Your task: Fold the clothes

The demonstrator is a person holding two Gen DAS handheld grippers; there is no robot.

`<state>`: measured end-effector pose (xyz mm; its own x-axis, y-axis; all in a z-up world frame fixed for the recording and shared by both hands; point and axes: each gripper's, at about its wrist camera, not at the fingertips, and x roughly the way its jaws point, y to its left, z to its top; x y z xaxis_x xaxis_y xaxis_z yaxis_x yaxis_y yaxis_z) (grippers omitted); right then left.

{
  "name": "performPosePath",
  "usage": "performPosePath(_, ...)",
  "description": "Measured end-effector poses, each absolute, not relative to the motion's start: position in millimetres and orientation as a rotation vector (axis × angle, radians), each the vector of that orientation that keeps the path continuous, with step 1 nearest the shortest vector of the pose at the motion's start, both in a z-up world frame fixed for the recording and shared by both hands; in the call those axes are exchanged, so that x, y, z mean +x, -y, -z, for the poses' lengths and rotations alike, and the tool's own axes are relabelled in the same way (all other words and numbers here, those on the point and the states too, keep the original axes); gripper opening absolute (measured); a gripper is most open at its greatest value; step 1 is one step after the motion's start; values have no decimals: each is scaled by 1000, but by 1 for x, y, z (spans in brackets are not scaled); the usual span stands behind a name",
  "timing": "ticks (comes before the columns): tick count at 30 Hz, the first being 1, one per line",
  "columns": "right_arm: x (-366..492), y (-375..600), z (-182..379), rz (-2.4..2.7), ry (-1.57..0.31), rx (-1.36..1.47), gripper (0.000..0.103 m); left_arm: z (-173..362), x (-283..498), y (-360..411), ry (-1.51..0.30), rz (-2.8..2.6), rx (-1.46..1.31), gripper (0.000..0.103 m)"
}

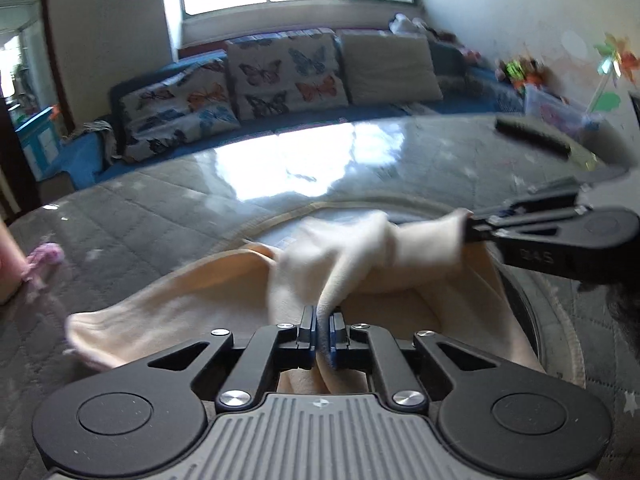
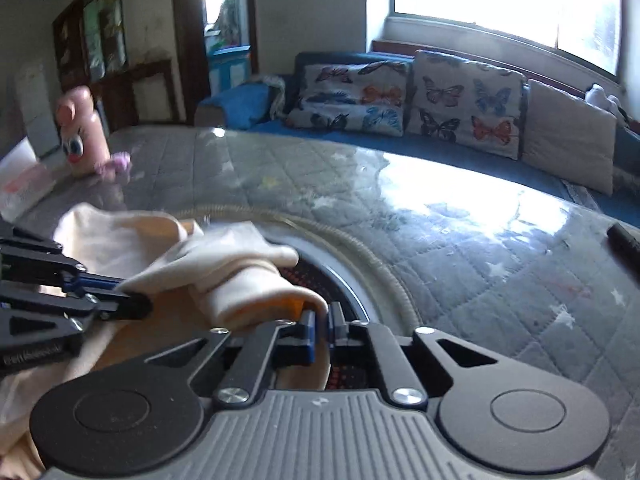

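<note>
1. Because the cream garment (image 1: 192, 300) sags wherever it is not held, I judge it light, soft and limp, not slippery and not fragile; I would take it by hems and corners, since a pinch mid-panel would only bunch it.
2. It lies on the quilted grey table cover (image 1: 160, 208), partly over the round inset (image 2: 360, 276) in that cover. Its long axis runs left to right across my left wrist view: one end trails flat to the left of the inset, the other is lifted above it.
3. The raised strip (image 1: 380, 248) spans between my two claws, twisted, so I cannot tell which face is up.
4. My left gripper (image 1: 323, 320) is nipped narrow on a fold of the cloth, above the inset's near edge.
5. My right gripper (image 2: 322, 318) is likewise closed on the cloth's other raised corner.
</note>
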<state>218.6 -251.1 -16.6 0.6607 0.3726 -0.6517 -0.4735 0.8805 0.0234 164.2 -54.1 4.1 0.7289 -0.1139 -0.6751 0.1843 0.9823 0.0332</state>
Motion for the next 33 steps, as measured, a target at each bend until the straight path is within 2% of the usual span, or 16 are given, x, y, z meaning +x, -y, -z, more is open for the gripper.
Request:
performPosePath(10, 181, 287, -18, -367, -615, -103, 2, -56, 93, -18, -587, 14, -18, 6)
performPosePath(16, 160, 322, -23, -281, -617, -58, 2, -58, 44, -65, -585, -95, -75, 6)
performPosePath(22, 149, 310, -4, -346, -674, -153, 11, -38, 10, -94, -634, -182, -149, 5)
performPosePath(23, 150, 306, -2, -355, -674, -171, 17, -34, 5, -98, -643, -196, -162, 5)
performPosePath(24, 152, 300, 1, -364, -668, -191, 28, -31, 0, -102, -652, -210, -174, 5)
performPosePath(26, 157, 289, 6, -376, -654, -231, 36, -26, -6, -109, -666, -233, -190, 5)
performPosePath(33, 182, 257, 29, -419, -644, -287, 34, -18, -19, -126, -697, -301, -194, 5)
